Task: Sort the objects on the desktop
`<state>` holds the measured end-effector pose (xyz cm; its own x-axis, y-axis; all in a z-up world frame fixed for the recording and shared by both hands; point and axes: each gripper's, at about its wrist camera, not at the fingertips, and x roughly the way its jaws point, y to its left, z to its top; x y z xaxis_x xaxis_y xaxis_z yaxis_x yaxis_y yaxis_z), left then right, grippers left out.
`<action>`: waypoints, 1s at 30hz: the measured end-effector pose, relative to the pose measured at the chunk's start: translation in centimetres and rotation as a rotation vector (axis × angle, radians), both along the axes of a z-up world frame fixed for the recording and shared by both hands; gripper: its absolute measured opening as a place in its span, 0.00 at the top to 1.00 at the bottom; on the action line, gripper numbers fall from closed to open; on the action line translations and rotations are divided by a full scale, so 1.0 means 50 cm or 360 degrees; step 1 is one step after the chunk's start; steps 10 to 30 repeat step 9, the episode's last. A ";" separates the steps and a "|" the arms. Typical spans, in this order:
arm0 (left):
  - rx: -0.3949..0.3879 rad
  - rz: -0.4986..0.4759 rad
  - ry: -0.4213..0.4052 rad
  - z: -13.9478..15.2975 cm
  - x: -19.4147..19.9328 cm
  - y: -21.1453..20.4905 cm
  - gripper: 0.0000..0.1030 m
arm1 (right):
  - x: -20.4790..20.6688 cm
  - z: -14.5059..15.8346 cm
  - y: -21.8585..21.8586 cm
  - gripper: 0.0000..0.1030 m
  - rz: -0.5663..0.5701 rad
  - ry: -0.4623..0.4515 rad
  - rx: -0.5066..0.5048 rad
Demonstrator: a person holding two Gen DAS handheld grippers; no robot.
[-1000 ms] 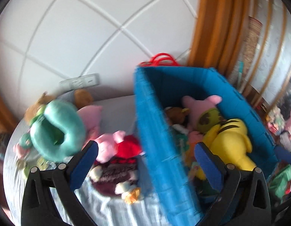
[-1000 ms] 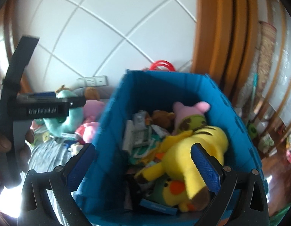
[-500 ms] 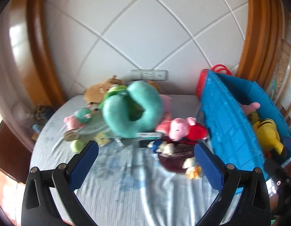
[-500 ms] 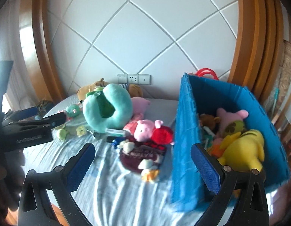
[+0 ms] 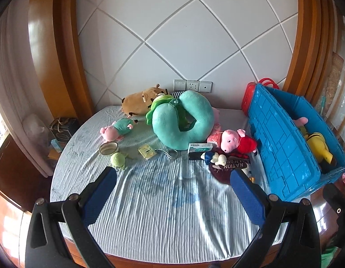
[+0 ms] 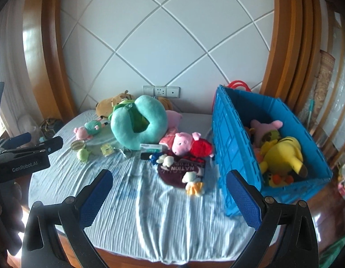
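Hovering above the near edge of the table, the left gripper has its fingers spread wide with nothing between them. The right gripper is in the same condition: fingers fully apart, no object held.

The table carries a wrinkled light-blue cloth. Items on it are located as follows:

1. A teal neck pillow stands toward the rear centre, with a green plush tucked against its left side.
2. A brown plush lies behind it, against the wall under the wall sockets.
3. A pink pig plush in a red dress lies just right of the pillow, close to the crate wall.
4. A dark red cap lies in front of the pig, with small white and yellow plush figures on it.
5. A small teal box sits at the pillow's front edge.
6. A small pink and teal plush, a round tin, a green ball plush, a yellow packet and a metal hook lie at left centre.

A blue crate stands at the right edge of the table. It contains a yellow plush and a pink plush, among other items.

In the right wrist view, the left gripper's body appears at the far left edge, beside the table.
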<state>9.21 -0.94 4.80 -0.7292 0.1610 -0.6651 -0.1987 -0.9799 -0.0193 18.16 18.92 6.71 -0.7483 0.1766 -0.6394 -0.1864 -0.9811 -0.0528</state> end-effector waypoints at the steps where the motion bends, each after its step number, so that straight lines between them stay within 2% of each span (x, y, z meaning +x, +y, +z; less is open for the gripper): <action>1: -0.0014 0.0013 0.0010 0.002 0.005 0.000 0.00 | 0.004 -0.001 -0.002 0.00 -0.0004 0.0002 0.0000; 5: -0.0010 0.0066 0.0040 0.012 0.023 -0.007 0.00 | 0.015 -0.006 -0.004 0.00 -0.0006 -0.0002 -0.0007; 30: 0.0005 0.0050 0.0029 0.015 0.035 -0.002 0.00 | 0.024 -0.005 0.002 0.00 0.0002 -0.0001 -0.0018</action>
